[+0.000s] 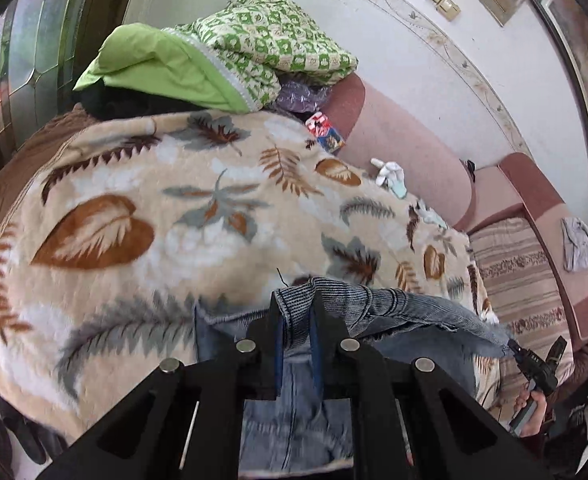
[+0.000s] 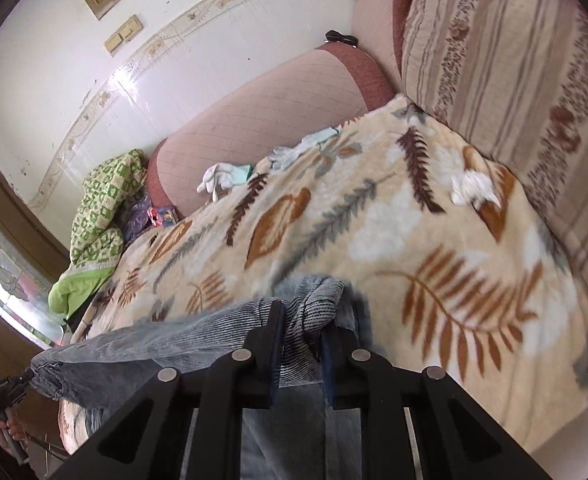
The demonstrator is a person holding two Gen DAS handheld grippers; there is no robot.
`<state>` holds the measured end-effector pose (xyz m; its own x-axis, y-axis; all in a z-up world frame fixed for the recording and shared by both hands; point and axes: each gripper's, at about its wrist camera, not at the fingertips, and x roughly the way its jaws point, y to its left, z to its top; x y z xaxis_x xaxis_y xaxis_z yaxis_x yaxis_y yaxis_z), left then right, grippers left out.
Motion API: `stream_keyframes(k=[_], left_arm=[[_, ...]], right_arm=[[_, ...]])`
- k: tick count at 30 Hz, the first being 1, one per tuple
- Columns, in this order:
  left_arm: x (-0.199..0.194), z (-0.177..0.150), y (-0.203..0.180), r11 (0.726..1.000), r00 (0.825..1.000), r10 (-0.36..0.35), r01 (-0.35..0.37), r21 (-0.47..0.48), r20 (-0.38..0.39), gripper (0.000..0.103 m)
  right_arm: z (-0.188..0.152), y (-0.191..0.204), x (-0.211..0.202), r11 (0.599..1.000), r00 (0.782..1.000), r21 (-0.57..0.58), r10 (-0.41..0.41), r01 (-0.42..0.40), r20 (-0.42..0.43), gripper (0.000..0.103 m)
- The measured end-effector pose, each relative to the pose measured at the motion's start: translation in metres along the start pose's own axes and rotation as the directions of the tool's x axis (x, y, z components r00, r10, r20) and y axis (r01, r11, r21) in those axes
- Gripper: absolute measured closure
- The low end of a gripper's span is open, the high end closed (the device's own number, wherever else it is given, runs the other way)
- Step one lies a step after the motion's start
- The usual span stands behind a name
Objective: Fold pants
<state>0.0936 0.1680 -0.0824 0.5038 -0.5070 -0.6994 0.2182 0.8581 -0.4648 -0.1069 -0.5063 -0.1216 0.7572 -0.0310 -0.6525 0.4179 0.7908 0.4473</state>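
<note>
Most of the jeans (image 1: 373, 304) are cut off by my own rigs: in both wrist views the black linkage fills the bottom, so I only get the ribbed, faded-blue denim edge stretched between the grippers and a blurred sheet of lighter denim hanging below. My left gripper (image 1: 297, 316) is clamped on that edge, fingers pressed in with a bunched fold of denim standing up between them. My right gripper (image 2: 305, 326) is likewise closed on a wad of the same fabric, which bulges over the fingertips. In the left view the edge runs right to a frayed corner where the other rig sits small and dark near the frame edge; its jaws are too small there to read. The jeans hang over the near edge of a fleecy beige blanket (image 1: 154, 200) printed with brown, rust and grey leaves and ferns, soft pile, partly motion-blurred. Far side: a green-and-cream patterned quilt (image 1: 270, 36) with a plain lime lining, lumpy, covering something dark I can't identify. A small red and blue packet (image 1: 325, 130) beside it, print unreadable. White gloves (image 2: 222, 176) lie by the pink quilted sofa back (image 2: 262, 120). A crumpled white scrap (image 2: 471, 188) sits on the blanket, material unclear. Striped woven cushion (image 2: 493, 60) at right.
</note>
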Motion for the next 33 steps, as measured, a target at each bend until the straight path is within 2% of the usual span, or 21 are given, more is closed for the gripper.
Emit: stream_keyframes(k=[5, 8, 10, 11, 13, 15, 17, 19, 20, 21, 22, 23, 24, 26, 29, 31, 33], left_arm=[[0.004, -0.068, 0.019, 0.998, 0.992, 0.064, -0.062, 0.023, -0.107, 0.092], [0.022, -0.105, 0.033, 0.994, 0.971, 0.111, -0.107, 0.032, -0.211, 0.092], [0.03, -0.123, 0.041, 0.982, 0.952, 0.189, -0.18, 0.059, -0.242, 0.091], [0.03, -0.128, 0.044, 0.982, 0.949, 0.191, -0.182, 0.058, -0.252, 0.091], [0.023, -0.129, 0.045, 0.983, 0.95, 0.185, -0.176, 0.059, -0.25, 0.09], [0.011, -0.122, 0.034, 0.975, 0.953, 0.212, -0.193, 0.106, -0.217, 0.09], [-0.005, -0.112, 0.02, 0.956, 0.952, 0.267, -0.241, 0.166, -0.152, 0.09], [-0.022, -0.102, 0.006, 0.942, 0.955, 0.286, -0.265, 0.207, -0.082, 0.09], [-0.028, -0.095, 0.002, 0.94, 0.958, 0.281, -0.263, 0.215, -0.056, 0.09], [-0.033, -0.091, -0.004, 0.942, 0.963, 0.269, -0.255, 0.219, -0.033, 0.09], [-0.035, -0.086, -0.009, 0.946, 0.968, 0.249, -0.239, 0.221, -0.017, 0.09], [-0.035, -0.083, -0.016, 0.949, 0.974, 0.226, -0.218, 0.226, -0.009, 0.09], [-0.031, -0.081, -0.024, 0.952, 0.979, 0.205, -0.197, 0.235, -0.01, 0.09], [-0.015, -0.082, -0.039, 0.954, 0.984, 0.173, -0.16, 0.253, -0.03, 0.09], [0.021, -0.086, -0.062, 0.96, 0.991, 0.114, -0.092, 0.264, -0.069, 0.09], [0.048, -0.089, -0.072, 0.962, 0.991, 0.1, -0.073, 0.262, -0.091, 0.09], [0.073, -0.091, -0.077, 0.967, 0.988, 0.097, -0.066, 0.245, -0.117, 0.09]], right_arm=[[-0.037, -0.027, -0.013, 1.0, 0.997, 0.009, -0.024, 0.025, -0.073, 0.086], [-0.056, -0.047, -0.01, 1.0, 0.985, 0.016, -0.018, 0.021, -0.17, 0.082], [-0.066, -0.058, -0.004, 0.999, 0.971, 0.018, -0.028, 0.033, -0.237, 0.081], [-0.071, -0.062, -0.002, 0.999, 0.963, 0.015, -0.033, 0.038, -0.267, 0.079], [-0.076, -0.069, -0.002, 0.999, 0.953, 0.009, -0.045, 0.05, -0.301, 0.077], [-0.076, -0.069, -0.007, 0.998, 0.954, -0.016, -0.063, 0.061, -0.293, 0.077], [-0.072, -0.067, -0.015, 0.997, 0.959, -0.049, -0.074, 0.063, -0.274, 0.077], [-0.067, -0.062, -0.024, 0.996, 0.969, -0.075, -0.065, 0.049, -0.236, 0.077], [-0.064, -0.061, -0.028, 0.996, 0.974, -0.076, -0.061, 0.045, -0.216, 0.072], [-0.061, -0.061, -0.03, 0.996, 0.978, -0.073, -0.058, 0.045, -0.2, 0.063], [-0.057, -0.06, -0.028, 0.997, 0.98, -0.067, -0.057, 0.045, -0.188, 0.053], [-0.053, -0.059, -0.027, 0.998, 0.983, -0.058, -0.048, 0.039, -0.175, 0.032], [-0.048, -0.057, -0.024, 0.999, 0.989, -0.044, -0.036, 0.03, -0.145, 0.028], [-0.038, -0.053, -0.013, 1.0, 0.994, -0.028, -0.008, 0.005, -0.111, 0.028], [-0.019, -0.048, 0.017, 0.999, 0.992, 0.031, 0.021, -0.017, -0.128, 0.028], [-0.008, -0.051, 0.042, 0.996, 0.987, 0.087, 0.033, -0.02, -0.154, 0.028], [-0.003, -0.058, 0.068, 0.99, 0.974, 0.14, 0.051, -0.02, -0.222, 0.028]])
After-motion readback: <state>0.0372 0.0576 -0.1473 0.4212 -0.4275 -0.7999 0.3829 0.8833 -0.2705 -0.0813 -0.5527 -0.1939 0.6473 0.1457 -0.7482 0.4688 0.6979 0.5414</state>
